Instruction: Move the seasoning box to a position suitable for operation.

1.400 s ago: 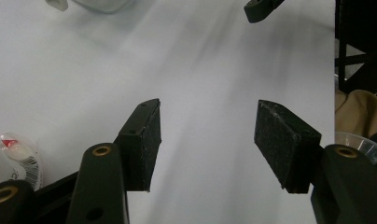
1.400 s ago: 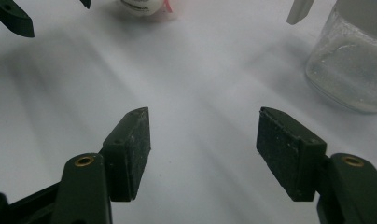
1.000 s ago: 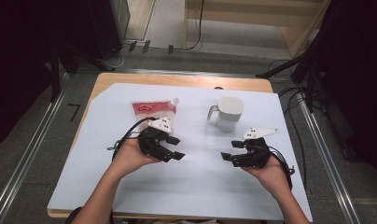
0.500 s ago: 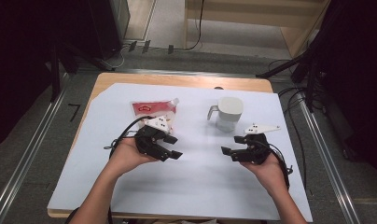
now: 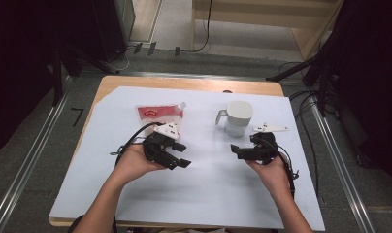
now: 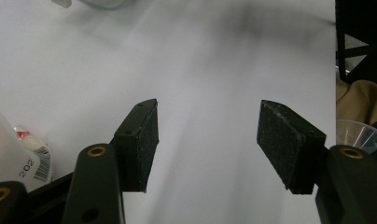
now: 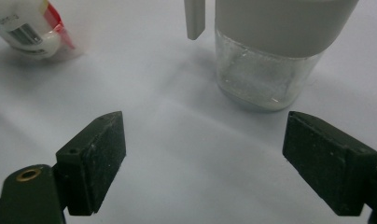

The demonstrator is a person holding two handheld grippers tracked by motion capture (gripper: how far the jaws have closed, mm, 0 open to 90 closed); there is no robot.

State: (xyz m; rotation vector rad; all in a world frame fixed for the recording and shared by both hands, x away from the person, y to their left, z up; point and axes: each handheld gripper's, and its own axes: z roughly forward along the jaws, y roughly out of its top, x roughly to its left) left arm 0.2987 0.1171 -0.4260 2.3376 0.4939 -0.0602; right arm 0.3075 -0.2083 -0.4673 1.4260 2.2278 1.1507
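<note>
Right tool (image 5: 238, 149) spread, empty, lidded jug (image 5: 236, 118) just ahead; left tool (image 5: 177, 154) spread too, red pouch (image 5: 160, 113) probably farther off.

The high view looks down from above the white table sheet (image 5: 204, 194). Both gripper views sit low and close; the right one shares the lidded clear jug (image 7: 266, 70) (image 5: 236, 118), upper right of centre.

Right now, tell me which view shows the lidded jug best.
The high view: the whole jug with handle and white lid. The right gripper view shows its clear lower body and handle tip up close, top cropped. The left gripper view catches a blurred sliver at the top edge.
</note>
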